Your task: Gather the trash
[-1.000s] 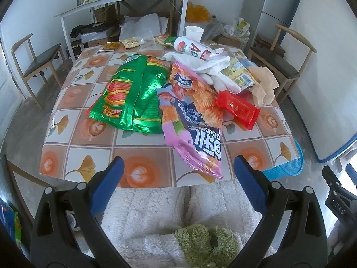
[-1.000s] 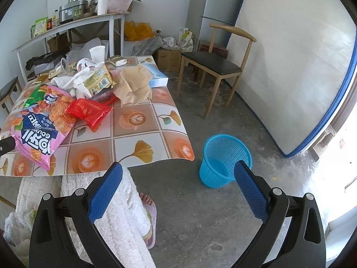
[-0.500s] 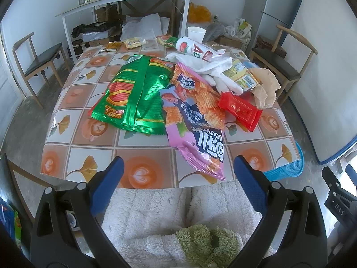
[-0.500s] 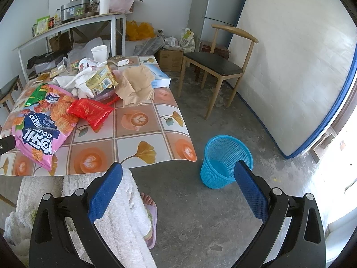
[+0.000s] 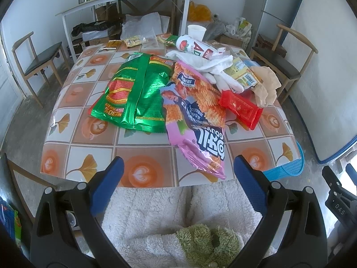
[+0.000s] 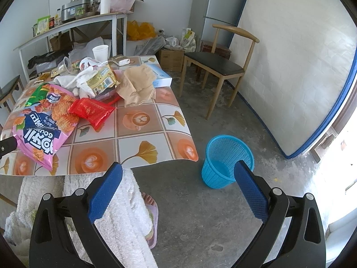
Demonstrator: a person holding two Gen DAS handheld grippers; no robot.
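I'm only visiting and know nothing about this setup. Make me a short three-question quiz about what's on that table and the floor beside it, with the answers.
1. True or false: the blue basket stands on the table.
2. Which packet lies nearest the table's front edge: A) the green bag, B) the pink snack bag, C) the red packet?
3. Fill in: the left tool and the right tool are both ____, holding nothing.

Key
1. False: it stands on the floor beside the table.
2. B.
3. Open.
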